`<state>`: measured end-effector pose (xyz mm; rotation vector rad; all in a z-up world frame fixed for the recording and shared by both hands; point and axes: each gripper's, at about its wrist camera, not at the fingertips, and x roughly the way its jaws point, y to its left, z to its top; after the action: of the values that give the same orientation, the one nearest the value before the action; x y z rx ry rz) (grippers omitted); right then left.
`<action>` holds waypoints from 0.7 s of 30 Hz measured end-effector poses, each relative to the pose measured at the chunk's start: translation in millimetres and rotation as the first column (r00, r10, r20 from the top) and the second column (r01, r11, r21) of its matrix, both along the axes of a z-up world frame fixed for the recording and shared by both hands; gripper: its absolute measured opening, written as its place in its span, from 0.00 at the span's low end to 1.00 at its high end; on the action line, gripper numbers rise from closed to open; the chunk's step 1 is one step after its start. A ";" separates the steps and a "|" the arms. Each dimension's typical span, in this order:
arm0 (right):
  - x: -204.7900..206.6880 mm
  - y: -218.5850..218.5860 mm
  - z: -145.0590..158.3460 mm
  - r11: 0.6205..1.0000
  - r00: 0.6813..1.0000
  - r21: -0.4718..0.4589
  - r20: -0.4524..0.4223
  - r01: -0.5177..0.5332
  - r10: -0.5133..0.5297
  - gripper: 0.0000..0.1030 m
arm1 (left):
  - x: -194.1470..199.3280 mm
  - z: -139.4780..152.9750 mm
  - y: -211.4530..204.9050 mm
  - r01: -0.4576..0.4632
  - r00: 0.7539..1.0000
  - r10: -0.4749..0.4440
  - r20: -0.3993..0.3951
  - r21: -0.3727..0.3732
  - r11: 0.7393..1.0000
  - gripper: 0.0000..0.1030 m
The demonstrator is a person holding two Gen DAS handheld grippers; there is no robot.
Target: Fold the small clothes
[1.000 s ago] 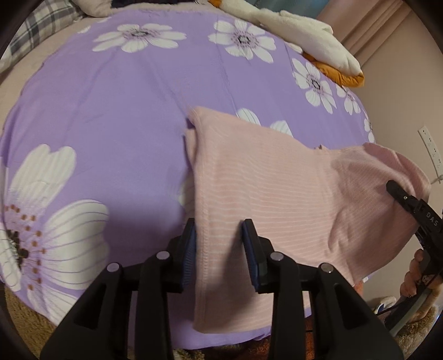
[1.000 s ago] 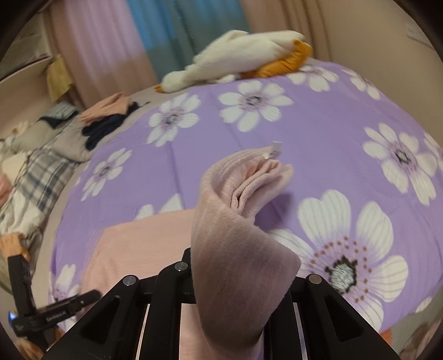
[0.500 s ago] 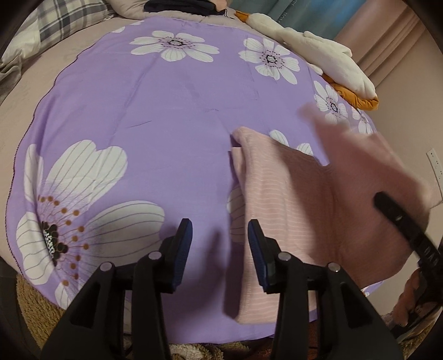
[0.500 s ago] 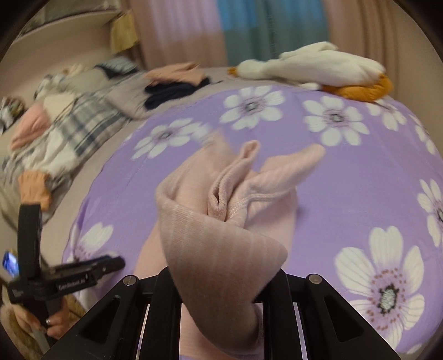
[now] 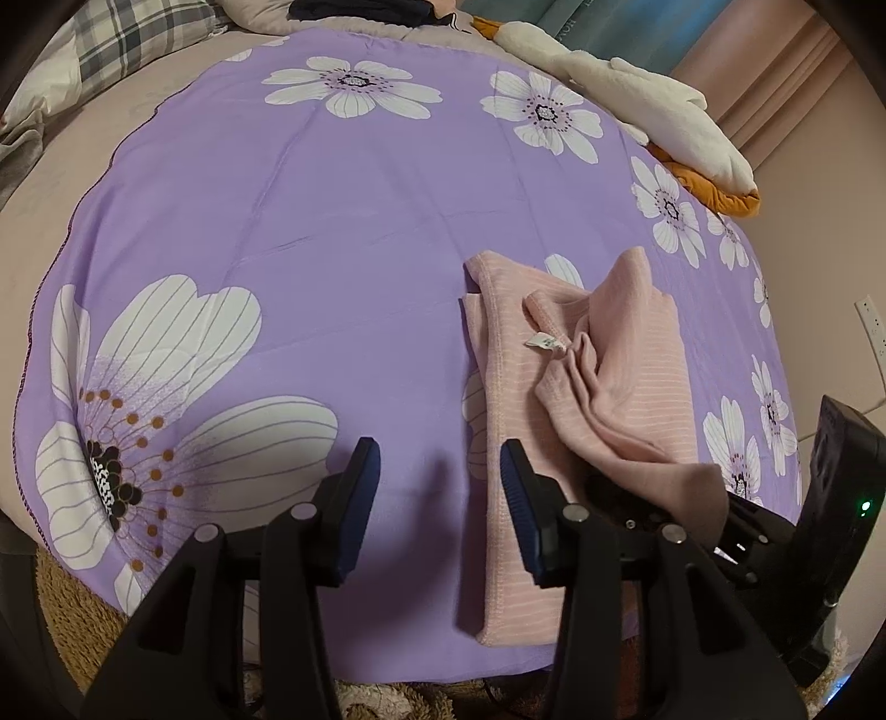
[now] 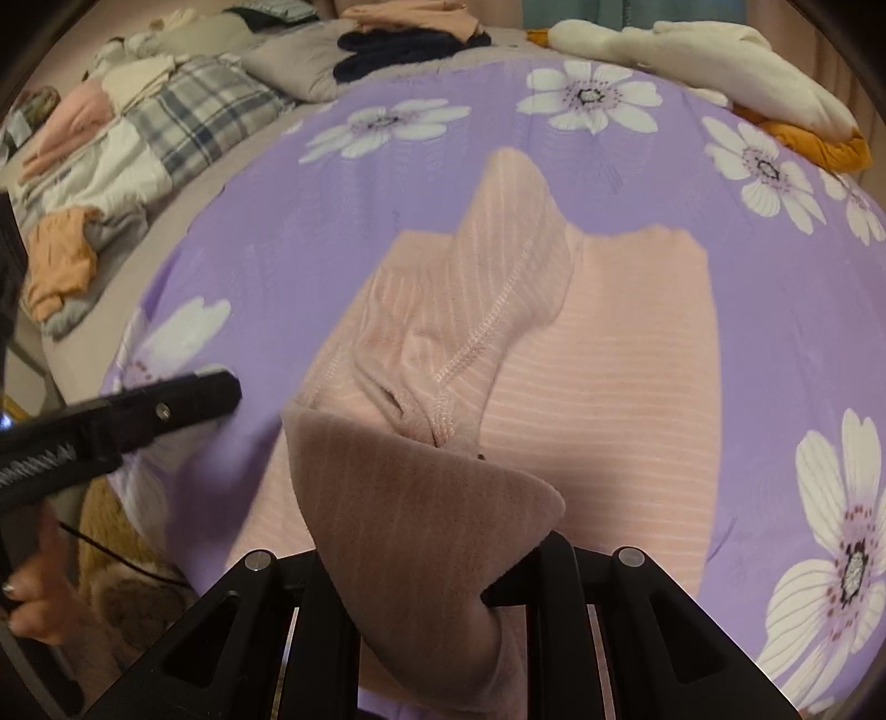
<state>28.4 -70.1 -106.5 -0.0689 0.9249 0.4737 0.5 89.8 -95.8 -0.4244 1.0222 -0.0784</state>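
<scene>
right claw (image 6: 421, 559) clamped on a bunched fold of the pink garment (image 5: 626, 382); rest lies flat ahead of it on the purple sheet (image 5: 310, 232) | left claw (image 5: 440, 487) empty, jaws just opening, garment edge beside its right finger | risk: the bunch drops crooked; fold wrinkles

I'm looking at a home bedroom: bed w/ purple flowered sheet (image 5: 343, 232), plaid pillow (image 6: 205, 122), plush duck toy (image 6: 703, 55), curtains (image 5: 576, 25), piles of clothes (image 6: 410, 27), wall outlet (image 5: 872, 332).

Black grippers (image 5: 440, 498), seemingly blue-padded fingers (image 5: 362, 487)
</scene>
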 end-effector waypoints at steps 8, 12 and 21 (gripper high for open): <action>-1.3 -8.4 9.2 0.996 0.998 0.075 -0.048 -0.042 0.046 0.33 | 0.0 9.2 2.5 0.030 1.000 -0.029 0.011 -0.068 0.997 0.47; -8.5 -25.5 23.1 0.980 0.992 0.185 -0.084 -0.073 0.090 0.48 | 3.7 15.7 -0.8 0.090 0.996 -0.085 0.034 -0.152 0.984 0.54; -23.2 -58.4 39.6 0.969 0.999 0.247 -0.042 -0.020 0.031 0.62 | 39.6 9.4 -34.7 0.219 0.974 -0.227 -0.005 -0.256 0.942 0.58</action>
<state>5.3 -128.5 -66.9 0.1569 0.9041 0.6129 40.1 55.1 -86.4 -0.5428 1.0961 -0.4107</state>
